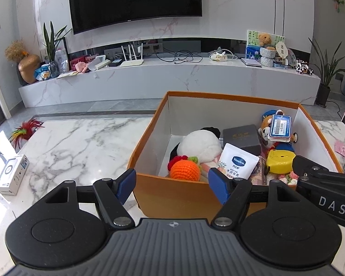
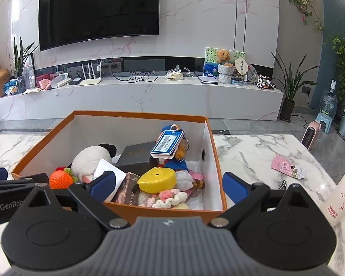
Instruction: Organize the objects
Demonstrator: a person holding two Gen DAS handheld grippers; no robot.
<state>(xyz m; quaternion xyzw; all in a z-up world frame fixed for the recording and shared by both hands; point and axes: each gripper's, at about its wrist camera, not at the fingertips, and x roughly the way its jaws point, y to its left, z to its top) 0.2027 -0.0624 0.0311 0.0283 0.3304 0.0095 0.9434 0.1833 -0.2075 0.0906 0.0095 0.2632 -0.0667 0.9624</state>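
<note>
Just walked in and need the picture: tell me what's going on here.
A person is tidying small things into an orange box on a marble table. Both tools, left and right, hang open and hold nothing at the box's near edge. The box already holds a panda plush, a crochet orange, a Vaseline tube and a yellow case. A pink packet lies on the table.

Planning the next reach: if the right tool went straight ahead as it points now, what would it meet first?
Probably the orange box's near wall, which sits between the open right tool's fingers; higher, the yellow case inside. Depth is unclear.
</note>
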